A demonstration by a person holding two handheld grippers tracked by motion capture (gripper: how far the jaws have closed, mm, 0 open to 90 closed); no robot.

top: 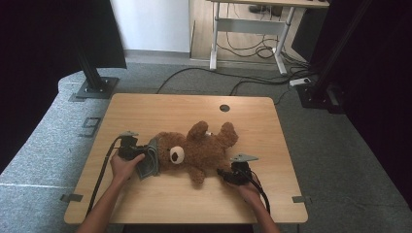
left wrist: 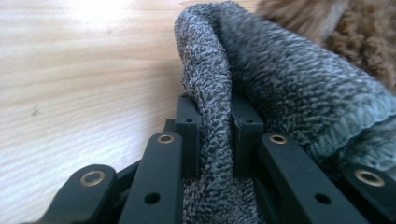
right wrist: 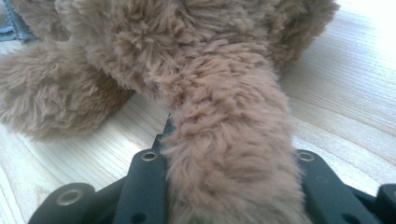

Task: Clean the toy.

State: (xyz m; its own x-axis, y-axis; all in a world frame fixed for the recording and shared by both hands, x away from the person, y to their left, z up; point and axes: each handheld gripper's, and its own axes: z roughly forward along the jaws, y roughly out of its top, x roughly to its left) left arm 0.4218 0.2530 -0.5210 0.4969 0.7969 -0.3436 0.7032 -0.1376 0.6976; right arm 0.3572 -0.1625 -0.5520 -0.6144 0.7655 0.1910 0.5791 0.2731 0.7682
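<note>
A brown teddy bear [top: 199, 150] lies on its back near the middle of the wooden worktop [top: 145, 109], head toward your left, legs pointing away toward the far right. A grey knitted cloth [top: 148, 162] sits against the bear's head on the left side, its near end resting on the worktop.

Your left gripper [top: 141, 154] is at the bear's head, and its jaws are clamped on a fold of the knitted cloth. In the left gripper view the cloth [left wrist: 280, 88] rises between the two black pads, squeezed thin there, then bulges up and over to the right, where the bear's brown fur [left wrist: 359, 42] shows behind it.

Your right gripper [top: 224, 173] is at the near right of the bear, low on the worktop. Its jaws hold one of the bear's limbs; from the high view it looks like an arm, though that is hard to be sure of. In the right gripper view that furry limb [right wrist: 229, 154] runs straight up from between the jaws to the body [right wrist: 154, 42], and another limb [right wrist: 51, 102] rests on the wood to the left.
</note>
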